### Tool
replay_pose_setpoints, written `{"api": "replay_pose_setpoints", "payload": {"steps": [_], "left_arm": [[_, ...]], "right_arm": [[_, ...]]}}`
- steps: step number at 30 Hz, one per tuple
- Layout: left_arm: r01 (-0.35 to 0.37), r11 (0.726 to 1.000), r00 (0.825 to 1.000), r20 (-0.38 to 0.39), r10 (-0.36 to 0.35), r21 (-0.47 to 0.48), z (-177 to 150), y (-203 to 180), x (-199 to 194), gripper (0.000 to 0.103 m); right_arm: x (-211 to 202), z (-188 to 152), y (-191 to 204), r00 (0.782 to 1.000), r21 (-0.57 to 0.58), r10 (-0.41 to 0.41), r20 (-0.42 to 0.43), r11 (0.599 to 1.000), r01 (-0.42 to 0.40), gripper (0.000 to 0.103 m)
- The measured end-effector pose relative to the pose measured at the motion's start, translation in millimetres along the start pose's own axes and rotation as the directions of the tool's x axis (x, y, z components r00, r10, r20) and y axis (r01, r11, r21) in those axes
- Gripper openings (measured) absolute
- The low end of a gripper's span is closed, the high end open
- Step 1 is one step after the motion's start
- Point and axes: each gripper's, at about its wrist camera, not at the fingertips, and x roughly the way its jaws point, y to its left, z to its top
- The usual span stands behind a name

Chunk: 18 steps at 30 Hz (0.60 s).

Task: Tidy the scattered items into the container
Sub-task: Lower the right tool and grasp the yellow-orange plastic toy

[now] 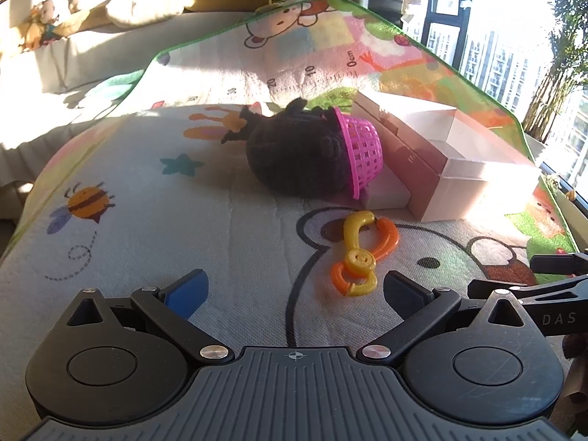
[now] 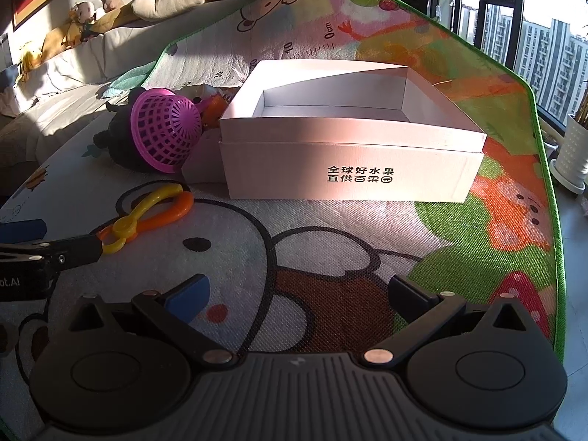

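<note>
A cartoon play mat (image 2: 330, 242) covers the floor. On it at twelve o'clock sits an open white box (image 2: 349, 158), nothing visible inside. At its ten o'clock lie a black plush toy (image 1: 294, 158) and a pink basket (image 2: 165, 132) tipped on its side. Yellow-and-orange toy scissors (image 1: 358, 253) lie just ahead of the left tongs (image 1: 294, 294), spread wide. The right tongs (image 2: 297, 294) are spread too, holding nothing.

Low sun streaks my cartoon play mat (image 2: 330, 242); a grey sofa (image 1: 121, 47) with plush toys (image 2: 95, 3) sits behind, tall windows (image 2: 522, 29) beside me.
</note>
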Motion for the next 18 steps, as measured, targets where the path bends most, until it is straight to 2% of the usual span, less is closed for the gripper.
{"api": "replay_pose_setpoints", "payload": {"steps": [3, 4, 5, 7, 10, 14, 15, 16, 18], "left_arm": [[-0.067, 0.997, 0.996, 0.054, 0.065, 0.044, 12, 13, -10, 0.103], [-0.088, 0.995, 0.994, 0.063, 0.086, 0.042, 16, 20, -12, 0.103], [-0.102, 0.994, 0.993, 0.069, 0.100, 0.037, 21, 27, -13, 0.103], [-0.122, 0.992, 0.989, 0.086, 0.119, 0.032, 29, 38, -14, 0.103], [-0.146, 0.989, 0.984, 0.101, 0.145, 0.009, 40, 51, -15, 0.103], [-0.119, 0.993, 0.987, 0.103, 0.120, -0.010, 51, 55, -13, 0.103], [-0.109, 0.994, 0.989, 0.102, 0.108, -0.002, 53, 52, -11, 0.103], [-0.099, 0.995, 0.990, 0.098, 0.097, 0.012, 53, 48, -10, 0.103], [-0.082, 0.995, 0.993, 0.087, 0.077, 0.056, 55, 37, -6, 0.103]], "right_arm": [[-16, 10, 19, 0.990, -0.128, 0.048, 0.130, 0.991, -0.031, 0.103], [-21, 13, 28, 0.983, -0.183, 0.067, 0.173, 0.983, -0.034, 0.097], [-25, 17, 39, 0.973, -0.249, 0.101, 0.206, 0.967, -0.048, 0.087], [-21, 24, 54, 0.970, -0.308, 0.163, 0.181, 0.946, -0.102, 0.079], [-1, 29, 76, 0.966, -0.321, 0.246, 0.077, 0.924, -0.209, 0.057], [20, 25, 98, 0.956, -0.306, 0.284, 0.073, 0.919, -0.249, 0.056], [25, 24, 105, 0.960, -0.322, 0.273, 0.059, 0.916, -0.240, 0.056], [28, 21, 108, 0.966, -0.343, 0.255, 0.048, 0.912, -0.224, 0.051], [23, 16, 106, 0.971, -0.383, 0.234, 0.054, 0.903, -0.196, 0.051]]}}
